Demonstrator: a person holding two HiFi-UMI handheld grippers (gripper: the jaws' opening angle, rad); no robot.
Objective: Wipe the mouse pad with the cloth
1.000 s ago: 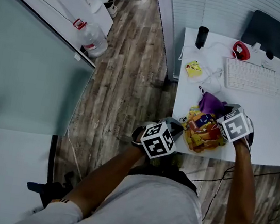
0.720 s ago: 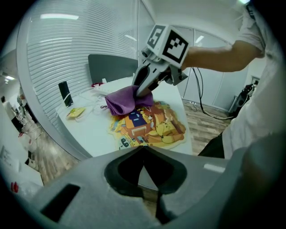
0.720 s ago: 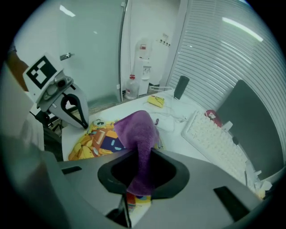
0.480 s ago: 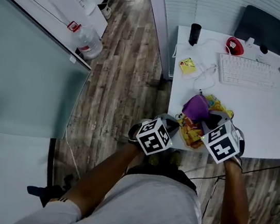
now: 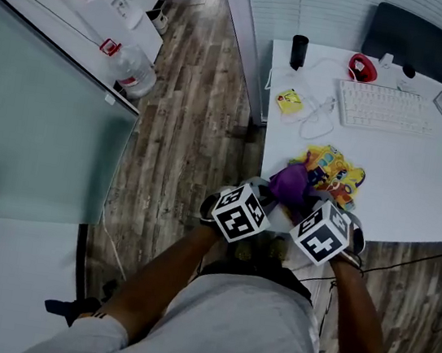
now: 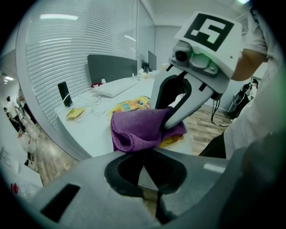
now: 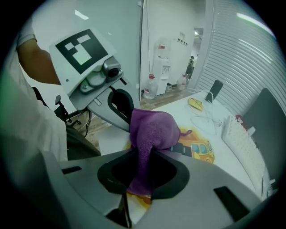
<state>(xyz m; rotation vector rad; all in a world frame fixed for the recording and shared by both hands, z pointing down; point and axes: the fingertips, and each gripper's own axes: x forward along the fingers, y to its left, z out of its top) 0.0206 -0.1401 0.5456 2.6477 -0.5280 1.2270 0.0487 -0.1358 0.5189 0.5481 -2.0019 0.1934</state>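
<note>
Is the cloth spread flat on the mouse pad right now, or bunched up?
Bunched, not spread. The purple cloth is a wad pinched in the right hand-held gripper, at the near edge of the mouse pad.

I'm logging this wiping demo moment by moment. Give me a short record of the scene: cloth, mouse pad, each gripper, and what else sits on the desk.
cloth: purple cloth, bunched up, held over the near end of the pad
mouse pad: colourful cartoon mouse pad, flat on the white desk, near its front edge
right gripper: shut on the cloth, which hangs down between its jaws
left gripper: jaws together, close beside the cloth, none seen between them
also on desk: white keyboard, behind the pad
</note>
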